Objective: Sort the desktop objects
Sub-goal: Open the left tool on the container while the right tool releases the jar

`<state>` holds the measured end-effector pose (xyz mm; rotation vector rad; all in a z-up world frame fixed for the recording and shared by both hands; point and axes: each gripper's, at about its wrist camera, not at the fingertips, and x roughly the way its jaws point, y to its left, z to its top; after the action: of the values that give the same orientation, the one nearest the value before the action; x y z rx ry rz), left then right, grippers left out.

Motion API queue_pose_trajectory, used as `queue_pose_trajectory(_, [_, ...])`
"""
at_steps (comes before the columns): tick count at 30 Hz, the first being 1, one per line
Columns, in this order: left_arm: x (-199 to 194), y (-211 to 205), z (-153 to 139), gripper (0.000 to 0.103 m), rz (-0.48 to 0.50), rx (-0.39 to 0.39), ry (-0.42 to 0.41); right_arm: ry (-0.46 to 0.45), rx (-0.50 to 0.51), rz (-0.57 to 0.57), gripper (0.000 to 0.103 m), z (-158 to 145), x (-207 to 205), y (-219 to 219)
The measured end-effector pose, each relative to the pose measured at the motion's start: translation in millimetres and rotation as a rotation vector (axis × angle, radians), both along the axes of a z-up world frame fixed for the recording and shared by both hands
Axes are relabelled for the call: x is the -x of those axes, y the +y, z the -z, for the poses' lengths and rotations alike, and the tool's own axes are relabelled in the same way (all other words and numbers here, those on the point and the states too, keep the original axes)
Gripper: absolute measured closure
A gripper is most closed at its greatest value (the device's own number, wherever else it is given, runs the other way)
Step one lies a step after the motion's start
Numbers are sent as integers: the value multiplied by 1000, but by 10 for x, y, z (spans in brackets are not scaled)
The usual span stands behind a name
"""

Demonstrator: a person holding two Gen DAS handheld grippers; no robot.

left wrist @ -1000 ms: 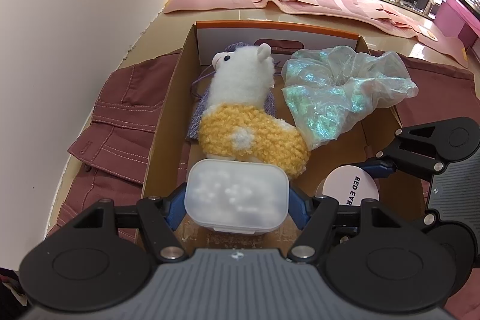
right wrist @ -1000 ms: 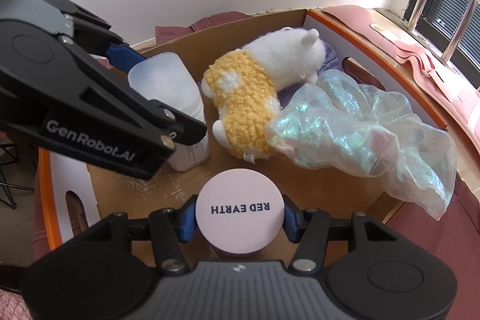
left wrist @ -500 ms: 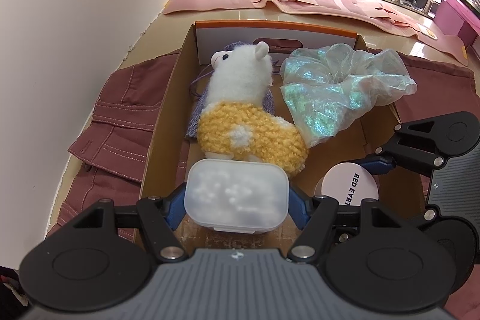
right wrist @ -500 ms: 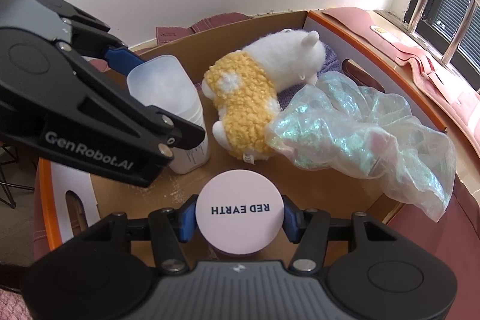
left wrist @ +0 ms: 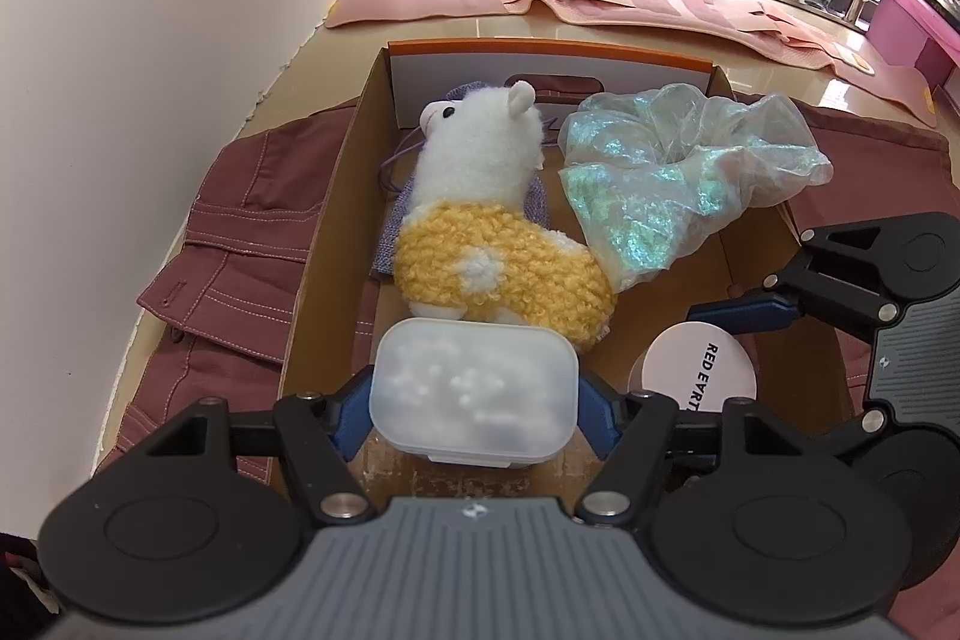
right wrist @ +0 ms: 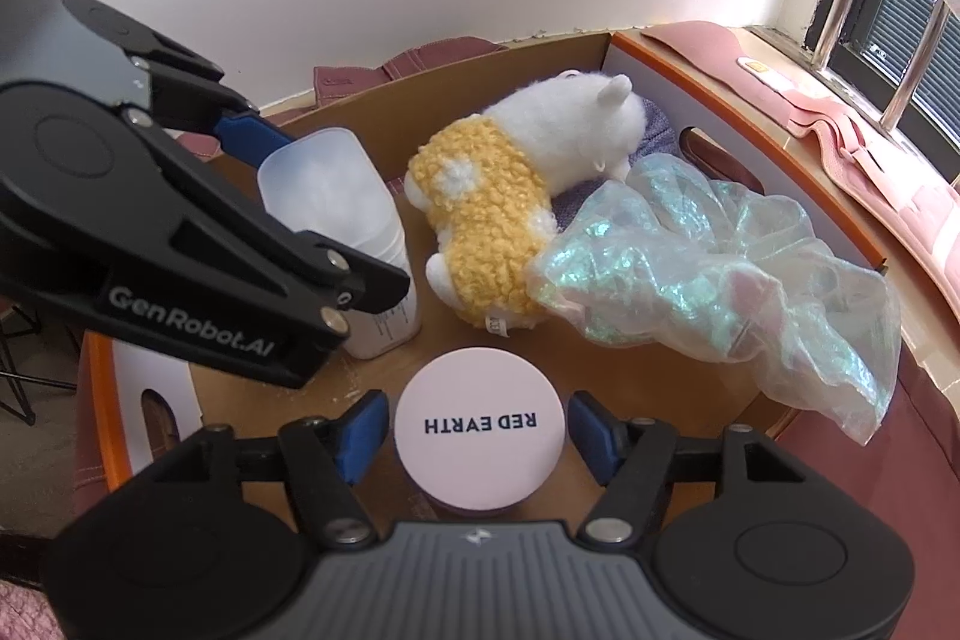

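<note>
- As both tongs reach into the cardboard box [left wrist: 336, 244], sorting appears nearly complete: every loose object in view already lies within its walls.
- Left tongs [left wrist: 474, 409]: blue pads flank the frosted plastic container [left wrist: 474, 388], touching or almost touching its short sides; whether they still press it cannot be told. The container stands upright on the box floor at the near edge, toward the left wall.
- Right tongs [right wrist: 479, 436]: spread, with a visible gap between each pad and the round "RED EARTH" jar [right wrist: 480, 436]; the jar sits released on the box floor at the near edge, toward the right wall.
- Plush alpaca [left wrist: 480, 220]: lies mid-box on a purple knitted pouch [left wrist: 393, 238].
- Iridescent scrunchie [left wrist: 672, 166]: rests against the alpaca, draping over the right wall.
- Maroon garment [left wrist: 240, 232]: lies under the box on the table.
- Judged remaining: withdrawing both tongs; nothing else unsorted is visible.
</note>
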<state>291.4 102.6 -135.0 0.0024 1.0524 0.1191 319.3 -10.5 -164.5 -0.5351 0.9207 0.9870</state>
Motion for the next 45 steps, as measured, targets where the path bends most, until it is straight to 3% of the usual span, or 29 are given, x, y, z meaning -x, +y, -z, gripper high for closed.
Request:
queue_pose_trajectory(14, [32,-22,-72,28,6,-17,-17,-16,-9,6,35,-66,60,-48])
queue_pose_trajectory(17, [50,-22,-115,27,7,-21,-27,-21,-16,11,30,-101,76,-69])
queue_pose_trajectory(26, [192,-16,-444,23,-28,-43,-110,-38,-50,36,29,-313,174,-160])
queue_pose_trajectory(31, [321,-39,-670,15,-45,-32,-163,-41,-70,61,26,-457,267,-227])
queue_pose_trajectory(45, [686,-67,-875,3,-106,-11,-186,1,-100,167,16,-757,583,-507])
